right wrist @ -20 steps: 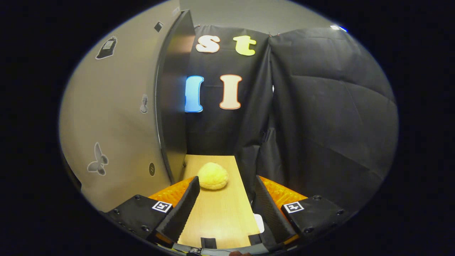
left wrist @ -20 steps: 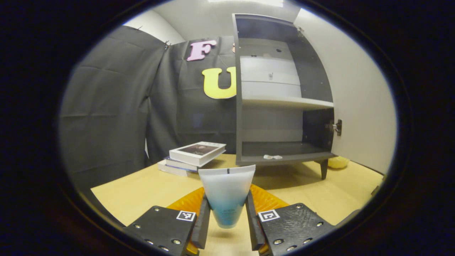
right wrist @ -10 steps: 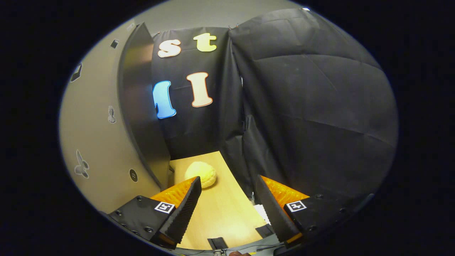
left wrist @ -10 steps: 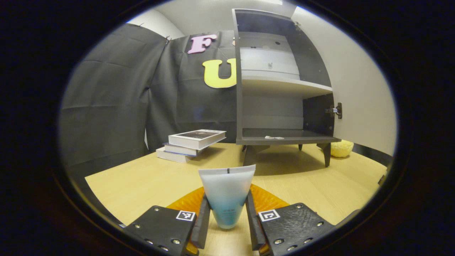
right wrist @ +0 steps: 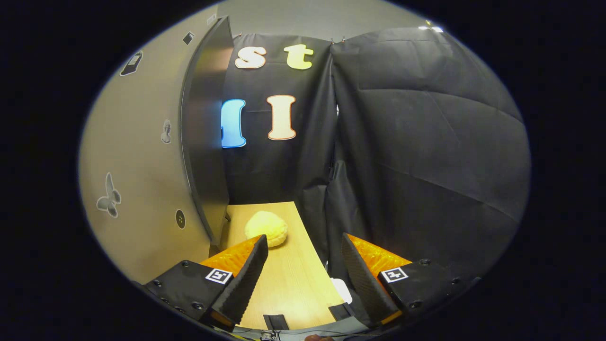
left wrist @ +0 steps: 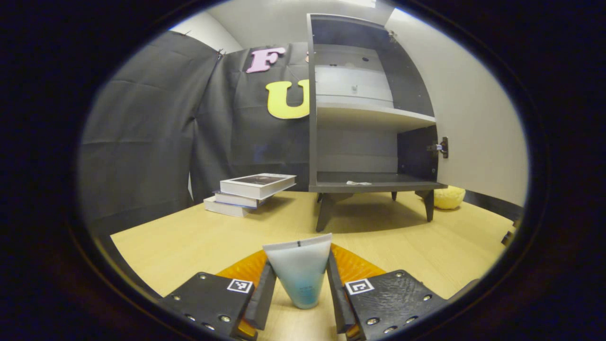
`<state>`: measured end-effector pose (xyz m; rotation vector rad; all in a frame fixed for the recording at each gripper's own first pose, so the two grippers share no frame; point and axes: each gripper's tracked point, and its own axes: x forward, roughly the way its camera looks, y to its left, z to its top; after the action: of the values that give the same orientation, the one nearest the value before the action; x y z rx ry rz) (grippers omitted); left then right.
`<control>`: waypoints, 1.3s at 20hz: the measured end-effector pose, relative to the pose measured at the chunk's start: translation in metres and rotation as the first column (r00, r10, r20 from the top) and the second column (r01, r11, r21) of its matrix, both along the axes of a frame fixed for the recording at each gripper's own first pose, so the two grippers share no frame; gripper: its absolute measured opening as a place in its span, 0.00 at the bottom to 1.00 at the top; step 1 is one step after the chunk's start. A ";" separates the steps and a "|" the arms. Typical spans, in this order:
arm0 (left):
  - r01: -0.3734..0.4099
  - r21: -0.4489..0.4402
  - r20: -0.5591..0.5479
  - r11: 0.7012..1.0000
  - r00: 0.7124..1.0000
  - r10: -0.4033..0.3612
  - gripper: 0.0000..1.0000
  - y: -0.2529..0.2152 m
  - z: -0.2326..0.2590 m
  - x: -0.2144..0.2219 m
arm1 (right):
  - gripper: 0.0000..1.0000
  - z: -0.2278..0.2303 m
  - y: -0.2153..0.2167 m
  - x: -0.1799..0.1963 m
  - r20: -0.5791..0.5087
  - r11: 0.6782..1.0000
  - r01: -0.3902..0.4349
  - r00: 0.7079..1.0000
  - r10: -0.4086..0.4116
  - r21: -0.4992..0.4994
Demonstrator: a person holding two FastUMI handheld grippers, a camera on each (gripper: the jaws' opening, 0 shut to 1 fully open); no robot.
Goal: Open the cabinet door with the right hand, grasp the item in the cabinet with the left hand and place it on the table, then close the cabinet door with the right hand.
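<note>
Since a second ago the left gripper (left wrist: 297, 303) has come down low over the table (left wrist: 189, 237), tube (left wrist: 298, 272) dropped in view, cap end about at the wood. Fingers clenched on the tube, crimped end up; held upright, probably to stand it on its cap. Beyond: stacked books (left wrist: 251, 192), then the cabinet (left wrist: 369, 142), door (left wrist: 478, 118) swung wide, a small white scrap on its bottom shelf. Right gripper (right wrist: 303, 274) fingers spread, nothing between them, hanging beside the door's outer face (right wrist: 142, 156), likely waiting to close it. Yellow sponge (right wrist: 266, 228) sits past it.
</note>
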<state>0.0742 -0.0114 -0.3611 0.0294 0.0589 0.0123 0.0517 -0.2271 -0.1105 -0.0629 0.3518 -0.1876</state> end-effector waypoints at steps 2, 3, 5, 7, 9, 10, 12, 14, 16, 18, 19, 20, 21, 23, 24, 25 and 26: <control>0.021 -0.010 0.001 1.000 1.000 -0.021 0.68 -0.005 0.002 0.003 | 0.98 0.003 0.001 -0.004 0.008 1.000 0.004 1.000 -0.004 0.013; 0.017 0.002 -0.001 1.000 1.000 -0.017 0.77 -0.002 0.004 0.002 | 0.98 0.005 0.000 -0.005 0.010 1.000 0.005 1.000 -0.005 0.012; 0.014 0.018 -0.007 1.000 1.000 -0.014 0.78 0.000 0.008 -0.001 | 0.98 0.009 0.002 -0.008 0.016 1.000 -0.001 1.000 0.000 0.005; 0.011 0.028 -0.012 1.000 1.000 -0.010 0.78 0.001 0.017 -0.008 | 0.98 0.012 0.003 -0.010 0.028 1.000 0.000 1.000 0.000 0.009; 0.006 0.045 -0.017 0.999 1.000 -0.005 0.78 0.004 0.032 -0.022 | 0.98 0.014 0.005 -0.019 0.042 1.000 0.006 0.999 -0.008 0.028; 0.008 0.052 -0.016 0.999 1.000 -0.008 0.78 0.005 0.043 -0.031 | 0.98 0.013 0.008 -0.022 0.046 0.999 0.005 0.999 -0.007 0.034; 0.019 0.049 -0.017 0.999 1.000 -0.018 0.78 0.005 0.068 -0.051 | 0.98 0.012 0.008 -0.030 0.043 0.999 0.009 0.999 -0.011 0.043; 0.002 0.031 -0.006 1.000 1.000 -0.002 0.78 0.012 0.103 -0.074 | 0.98 0.017 0.009 -0.040 0.057 0.995 0.022 0.998 -0.028 0.100; -0.003 0.011 0.025 1.000 1.000 0.003 0.78 0.014 0.147 -0.098 | 0.93 0.027 0.011 -0.048 0.077 0.990 0.021 0.997 -0.032 0.143; -0.034 -0.011 0.037 0.999 0.999 0.035 0.77 0.022 0.183 -0.116 | 0.98 0.041 0.007 -0.057 0.108 0.987 0.022 0.993 -0.039 0.157; -0.041 -0.035 0.052 0.999 0.998 0.042 0.77 0.023 0.202 -0.123 | 0.98 0.051 0.006 -0.057 0.133 0.985 0.019 0.990 -0.041 0.169; -0.040 -0.067 0.072 0.997 0.996 0.045 0.78 0.022 0.222 -0.129 | 0.98 0.062 0.005 -0.059 0.160 0.982 0.015 0.986 -0.046 0.190; -0.032 -0.083 0.083 0.996 0.996 0.039 0.78 0.021 0.236 -0.131 | 0.98 0.072 0.007 -0.060 0.186 0.976 0.003 0.982 -0.045 0.218; -0.055 -0.085 0.086 0.995 0.994 0.062 0.77 0.030 0.259 -0.134 | 0.98 0.082 0.018 -0.060 0.214 0.968 -0.029 0.976 -0.026 0.250; -0.069 -0.084 0.081 0.994 0.994 0.075 0.78 0.031 0.268 -0.133 | 0.98 0.084 0.024 -0.060 0.224 0.967 -0.046 0.975 -0.012 0.252; -0.075 -0.090 0.080 0.993 0.993 0.082 0.77 0.032 0.278 -0.130 | 0.98 0.090 0.031 -0.060 0.235 0.966 -0.068 0.972 0.008 0.251; -0.077 -0.091 0.076 0.993 0.994 0.084 0.77 0.032 0.286 -0.125 | 0.98 0.097 0.040 -0.062 0.245 0.964 -0.093 0.969 0.030 0.247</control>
<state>-0.0512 0.0204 -0.0754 -0.0620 -0.0191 0.0915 -0.0102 -0.1873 -0.0136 0.2044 0.1303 -0.0845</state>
